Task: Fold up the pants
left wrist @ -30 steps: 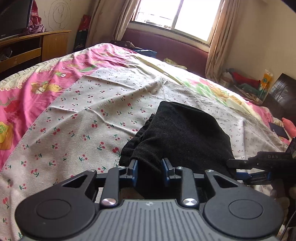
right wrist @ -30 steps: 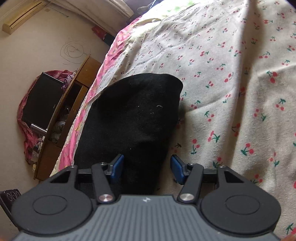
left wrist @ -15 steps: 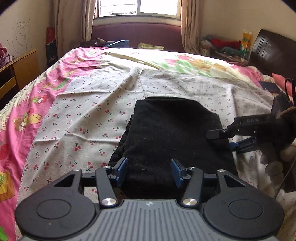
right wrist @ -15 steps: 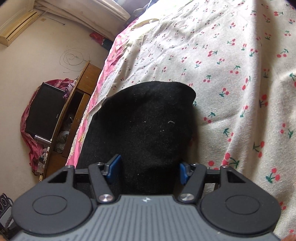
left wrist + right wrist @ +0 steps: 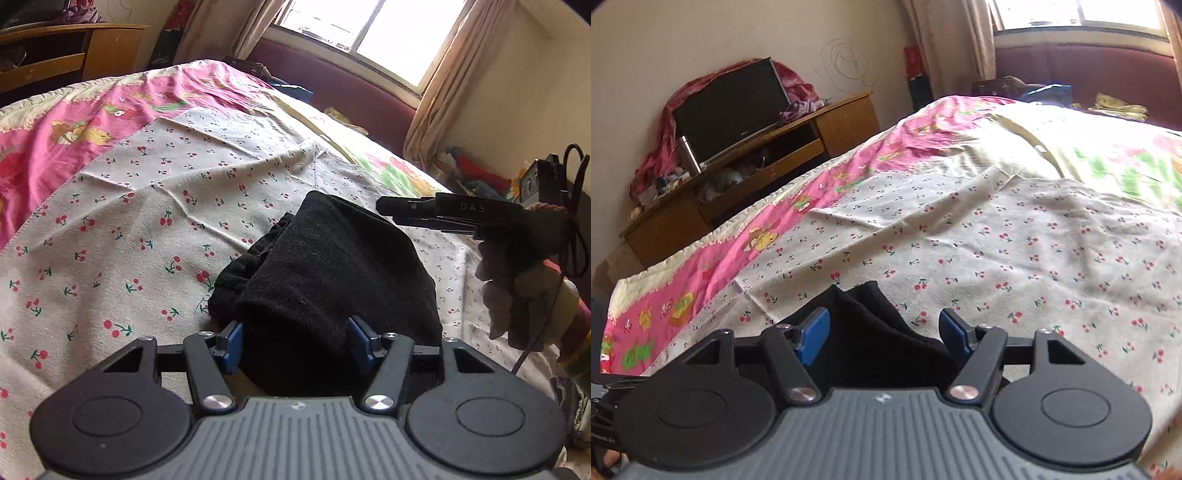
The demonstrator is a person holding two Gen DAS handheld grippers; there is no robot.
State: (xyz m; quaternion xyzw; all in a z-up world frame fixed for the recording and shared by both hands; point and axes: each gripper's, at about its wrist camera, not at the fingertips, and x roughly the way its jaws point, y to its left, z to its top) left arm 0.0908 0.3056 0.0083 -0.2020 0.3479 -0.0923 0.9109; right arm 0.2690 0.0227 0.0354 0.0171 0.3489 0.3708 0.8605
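Pants: the black pants (image 5: 332, 273) are lying folded into a thick bundle on the cherry-print sheet (image 5: 147, 206), which is covering the bed (image 5: 74, 122); their near end is sitting between the left gripper's blue pads.
Left gripper: the left gripper (image 5: 297, 341) is standing wide, its pads (image 5: 232, 345) flanking the folded edge of the pants without pinching it.
Right gripper: the right gripper (image 5: 884, 334) is also spreading wide, with dark cloth of the pants (image 5: 864, 332) lying in the gap; from the left wrist view it (image 5: 391, 212) is hovering above the far right side of the bundle, seen side-on.
Writing: the letters "DAS" (image 5: 472, 207) are showing in pale print on the right gripper's arm.
Hand: a gloved hand (image 5: 517, 291) is holding the right gripper.
Room: a television (image 5: 735, 110) is standing on a wooden cabinet (image 5: 768, 162) beside the bed; a scribble (image 5: 846, 62) is marking the wall, unreadable.
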